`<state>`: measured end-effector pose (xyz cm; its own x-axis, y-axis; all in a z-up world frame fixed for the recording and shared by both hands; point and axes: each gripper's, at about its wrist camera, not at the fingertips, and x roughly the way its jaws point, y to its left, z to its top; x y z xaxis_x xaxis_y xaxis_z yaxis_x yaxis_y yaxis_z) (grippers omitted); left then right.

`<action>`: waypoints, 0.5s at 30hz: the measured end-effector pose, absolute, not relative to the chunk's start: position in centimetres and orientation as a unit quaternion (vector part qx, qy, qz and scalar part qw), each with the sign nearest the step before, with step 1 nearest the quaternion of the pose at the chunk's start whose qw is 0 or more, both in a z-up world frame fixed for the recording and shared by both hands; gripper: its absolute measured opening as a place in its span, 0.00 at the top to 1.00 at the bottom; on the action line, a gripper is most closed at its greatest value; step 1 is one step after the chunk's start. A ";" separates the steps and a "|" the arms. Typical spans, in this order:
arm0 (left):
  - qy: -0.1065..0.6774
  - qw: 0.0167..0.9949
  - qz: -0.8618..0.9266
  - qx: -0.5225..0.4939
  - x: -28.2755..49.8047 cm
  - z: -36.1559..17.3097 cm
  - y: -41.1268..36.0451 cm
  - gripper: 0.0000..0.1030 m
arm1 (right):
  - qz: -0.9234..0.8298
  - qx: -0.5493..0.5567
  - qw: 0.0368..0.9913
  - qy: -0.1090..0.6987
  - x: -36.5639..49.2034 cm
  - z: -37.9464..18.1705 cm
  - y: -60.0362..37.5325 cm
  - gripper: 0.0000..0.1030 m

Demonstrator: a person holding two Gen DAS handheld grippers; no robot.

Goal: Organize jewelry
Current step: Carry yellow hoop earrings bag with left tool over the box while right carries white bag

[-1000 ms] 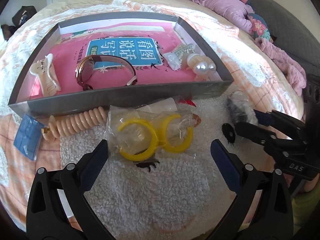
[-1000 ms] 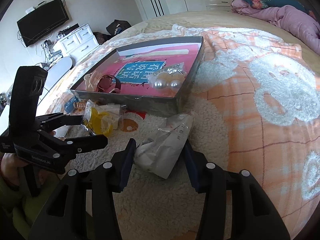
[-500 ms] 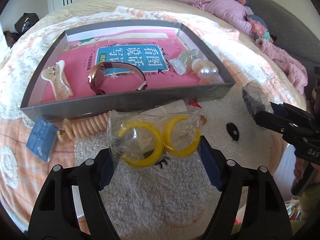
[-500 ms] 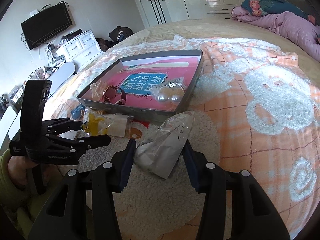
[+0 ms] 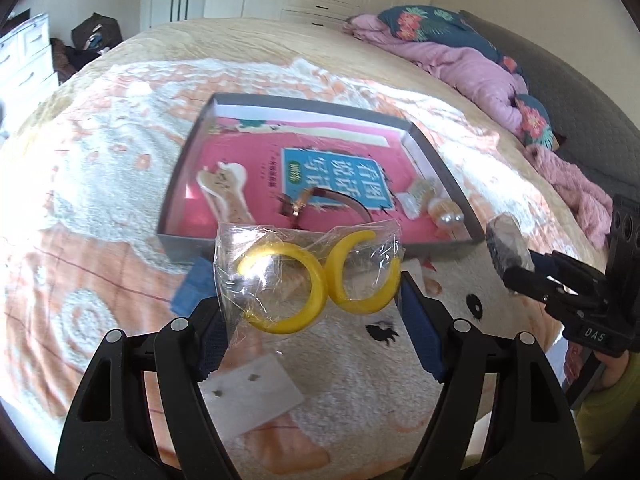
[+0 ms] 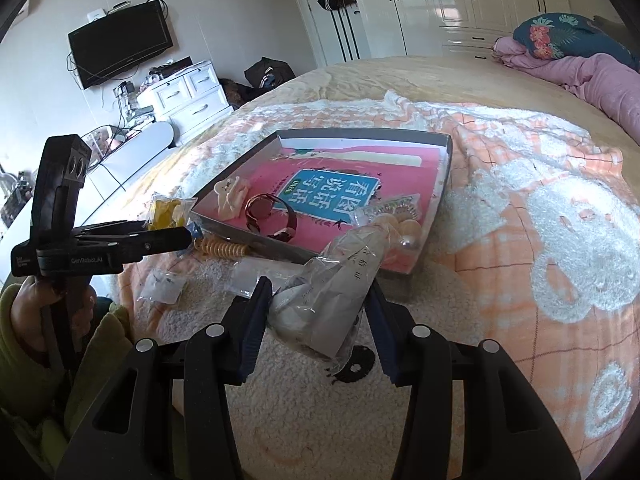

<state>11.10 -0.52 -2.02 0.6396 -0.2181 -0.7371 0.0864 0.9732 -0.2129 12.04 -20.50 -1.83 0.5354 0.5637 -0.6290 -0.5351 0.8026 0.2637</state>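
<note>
Two views: left wrist first, then right wrist.

Left wrist view
- left gripper (image 5: 310, 308): jaws clenched on the clear bag of yellow hoop earrings (image 5: 316, 276), lifted above the bed (image 5: 100, 184), just in front of the near wall of the grey tray (image 5: 320, 244).
- tray contents: a pink book (image 5: 336, 176) lines the bottom; on it lie a cream hair claw (image 5: 226, 190), a bracelet (image 5: 320, 202), a small packet (image 5: 416, 194) and pearl earrings (image 5: 448, 216) in the right near corner.
- below the bag: a blue box (image 5: 194, 288) just outside the tray's near wall, and a white card (image 5: 252, 392) on the fluffy white patch of the blanket.
- right gripper (image 5: 516, 268): at the right edge, its tips grasping a crumpled clear packet (image 5: 508, 246) off the tray's right near corner.

Right wrist view
- right gripper (image 6: 318, 320): jaws grasping the crumpled clear packet (image 6: 332, 284), which sits between the blue pads and overlaps the tray's near corner in the view.
- grey tray (image 6: 360, 134): on the bed (image 6: 540, 200), holding the hair claw (image 6: 230, 196), bracelet (image 6: 268, 214) and pearl earrings (image 6: 410, 234).
- left gripper (image 6: 176, 234): at the left, held in a hand (image 6: 36, 308) with a green sleeve; the yellow earrings bag (image 6: 168, 210) shows at its tips, left of the tray.
- bed beside the tray: a coiled peach hair tie (image 6: 220, 248) against the near wall, and a small clear bag (image 6: 162, 286) further forward.
</note>
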 end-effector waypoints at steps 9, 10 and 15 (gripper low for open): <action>0.402 0.909 -0.065 -0.095 11.7 -1.3 2.3 0.35 | 0.331 0.010 0.873 0.357 13.5 -1.5 -18.1 0.55; 0.401 0.909 -0.063 -0.096 11.8 -1.3 2.5 0.35 | 0.332 0.009 0.874 0.356 13.5 -1.4 -17.9 0.55; 0.399 0.909 -0.064 -0.099 12.6 -1.1 2.9 0.35 | 0.336 0.000 0.875 0.349 14.2 -1.1 -16.9 0.55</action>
<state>12.57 2.91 -1.14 0.6735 -0.1953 -0.7129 0.0371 0.9722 -0.2313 14.23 -16.87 -1.06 0.5315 0.5870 -0.6107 -0.5877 0.7747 0.2333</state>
